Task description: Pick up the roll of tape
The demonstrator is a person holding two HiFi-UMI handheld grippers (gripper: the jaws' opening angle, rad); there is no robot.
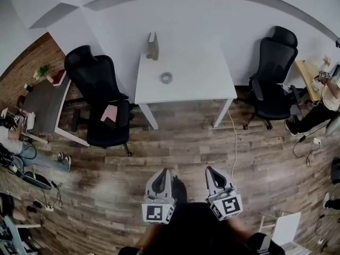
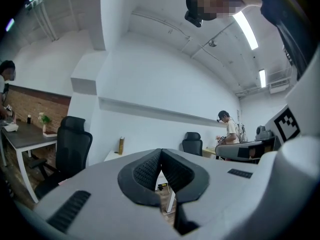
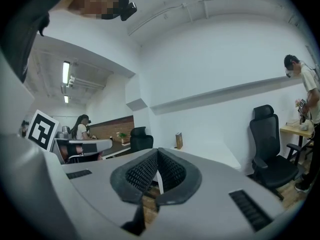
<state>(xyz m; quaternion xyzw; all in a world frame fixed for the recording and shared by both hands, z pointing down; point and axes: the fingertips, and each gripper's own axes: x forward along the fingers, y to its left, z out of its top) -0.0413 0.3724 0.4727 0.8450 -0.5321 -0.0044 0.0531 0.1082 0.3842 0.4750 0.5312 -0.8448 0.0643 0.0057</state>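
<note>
Roll of tape (image 1: 166, 77): we see it lying flat on the white table (image 1: 202, 84). It sits left of the tabletop's middle, about halfway between the far and near edges, with bare tabletop all round it.

Tan upright box (image 1: 153, 45): it stands at the tabletop's far edge near the far-left corner, well apart from the tape.

Left gripper (image 1: 163, 171): we hold it low over the wood floor (image 1: 186, 142), well short of the table's near edge. In its own view the pads are clenched tip to tip with nothing between them (image 2: 161, 153).

Right gripper (image 1: 210, 169): it is beside the left one, equally far from the table. Its pads are also pressed together and empty (image 3: 156, 151).

Open room: we find a broad band of bare floor between both grippers and the table's near edge.

Left flank: a black office chair (image 1: 98, 94) stands just beside the table's left edge. A dark desk (image 1: 45, 102) lies beyond it.

Right flank: a second black chair (image 1: 273, 76) stands close to the table's right edge.

Floor hazard: a white cable (image 1: 234, 142) trails from the near-right table leg across the floor.
</note>
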